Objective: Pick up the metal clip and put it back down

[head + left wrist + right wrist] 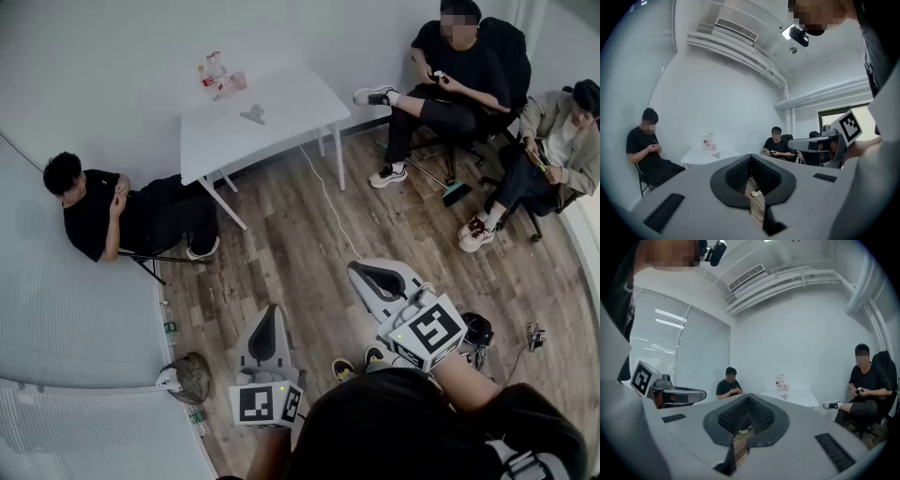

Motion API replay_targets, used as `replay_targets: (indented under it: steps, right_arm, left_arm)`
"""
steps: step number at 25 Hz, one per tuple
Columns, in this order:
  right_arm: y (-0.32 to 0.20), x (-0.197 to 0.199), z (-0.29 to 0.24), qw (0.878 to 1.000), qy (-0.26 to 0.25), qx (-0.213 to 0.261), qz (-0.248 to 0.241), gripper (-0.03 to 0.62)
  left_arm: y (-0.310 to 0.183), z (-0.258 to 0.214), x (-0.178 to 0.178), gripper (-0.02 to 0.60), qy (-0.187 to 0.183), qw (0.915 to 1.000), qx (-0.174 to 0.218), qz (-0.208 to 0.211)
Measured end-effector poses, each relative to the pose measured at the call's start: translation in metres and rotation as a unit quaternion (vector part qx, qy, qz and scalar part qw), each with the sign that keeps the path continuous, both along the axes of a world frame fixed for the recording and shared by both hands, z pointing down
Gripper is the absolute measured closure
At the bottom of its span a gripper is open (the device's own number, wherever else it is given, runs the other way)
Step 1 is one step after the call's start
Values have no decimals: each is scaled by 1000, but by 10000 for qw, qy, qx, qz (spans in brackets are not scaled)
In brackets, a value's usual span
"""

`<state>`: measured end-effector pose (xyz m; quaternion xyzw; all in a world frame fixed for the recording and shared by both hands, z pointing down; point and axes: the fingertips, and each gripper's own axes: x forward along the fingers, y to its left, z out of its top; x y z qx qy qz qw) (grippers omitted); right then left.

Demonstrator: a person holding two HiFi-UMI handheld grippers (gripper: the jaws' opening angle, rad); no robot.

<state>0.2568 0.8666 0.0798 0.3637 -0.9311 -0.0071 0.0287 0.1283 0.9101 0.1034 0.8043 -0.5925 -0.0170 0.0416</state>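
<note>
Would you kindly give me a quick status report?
Left gripper shut, empty; right gripper same. Clip untouched on table, across the room. Cable on floor between.

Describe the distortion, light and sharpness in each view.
Head view: wide-angle bowing at the edges, even soft light, the white table sharp. Left gripper view: strong fisheye with dark corners, a ceiling light glares, the near left tool looks soft. Right gripper view: same fisheye, bright window blinds.
</note>
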Motion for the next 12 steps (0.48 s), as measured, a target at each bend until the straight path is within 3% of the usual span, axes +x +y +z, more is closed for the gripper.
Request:
replay_targets:
  steps: [12]
  right_arm:
    - [21, -15, -7, 9998, -28, 7, -204, 576]
  left_arm:
    - [19, -9, -13, 563, 32, 9999, 66, -78]
